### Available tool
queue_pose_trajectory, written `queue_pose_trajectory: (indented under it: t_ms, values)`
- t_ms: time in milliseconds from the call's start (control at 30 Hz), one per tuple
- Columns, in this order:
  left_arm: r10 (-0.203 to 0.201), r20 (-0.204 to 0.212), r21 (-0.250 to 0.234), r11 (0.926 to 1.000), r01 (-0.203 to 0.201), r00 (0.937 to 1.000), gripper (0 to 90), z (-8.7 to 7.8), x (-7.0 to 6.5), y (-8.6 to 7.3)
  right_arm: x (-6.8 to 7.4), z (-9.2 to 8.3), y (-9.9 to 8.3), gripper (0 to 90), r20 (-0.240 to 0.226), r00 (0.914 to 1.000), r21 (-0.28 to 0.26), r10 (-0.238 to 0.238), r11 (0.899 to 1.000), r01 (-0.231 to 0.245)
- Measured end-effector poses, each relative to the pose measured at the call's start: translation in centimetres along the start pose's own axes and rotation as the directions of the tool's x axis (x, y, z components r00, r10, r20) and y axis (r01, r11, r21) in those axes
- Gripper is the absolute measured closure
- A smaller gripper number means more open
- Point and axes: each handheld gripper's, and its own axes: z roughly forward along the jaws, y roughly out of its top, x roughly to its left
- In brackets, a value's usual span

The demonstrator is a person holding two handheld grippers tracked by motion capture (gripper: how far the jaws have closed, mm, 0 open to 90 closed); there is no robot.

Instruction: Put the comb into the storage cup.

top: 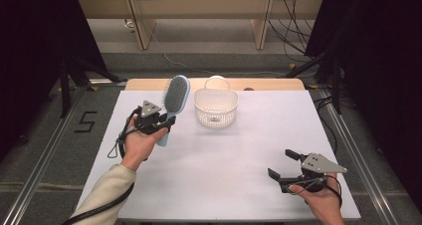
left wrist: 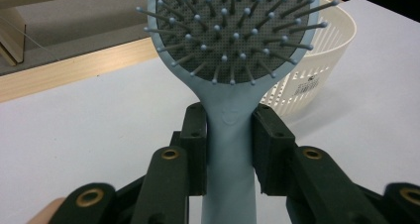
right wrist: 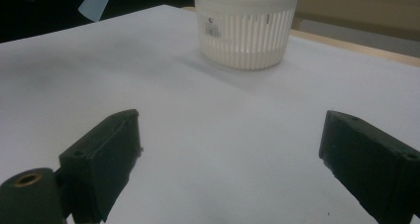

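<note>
Blue hairbrush [left wrist: 231, 135] handle sits clamped between left gripper [left wrist: 229, 149] jaws.

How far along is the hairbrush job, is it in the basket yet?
Not yet. Done: the left gripper is clamped on the handle of the blue hairbrush, which looks lifted off the table. In hand: the brush is held beside the white basket, not over it. Left: probably moving it across and dropping it in. The right gripper sits open with nothing in it.
</note>
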Motion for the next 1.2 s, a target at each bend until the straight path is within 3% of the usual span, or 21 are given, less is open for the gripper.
queue_pose_trajectory:
  t_ms: [533, 1200]
  values:
    - [0.011, 0.024, -0.054, 0.9985, -0.009, 0.9997, 69.8, 0.10, -0.30, 0.10, -0.03, -0.01, -0.01, 9.8, 0.001, 1.0000, 0.000, 0.002, 1.000, -0.002]
    - [0.020, 0.039, -0.067, 0.9976, -0.017, 0.9990, 69.8, 0.15, -0.54, 0.42, -0.07, 0.04, -0.02, 9.8, 0.002, 1.0000, 0.000, 0.003, 1.000, -0.003]
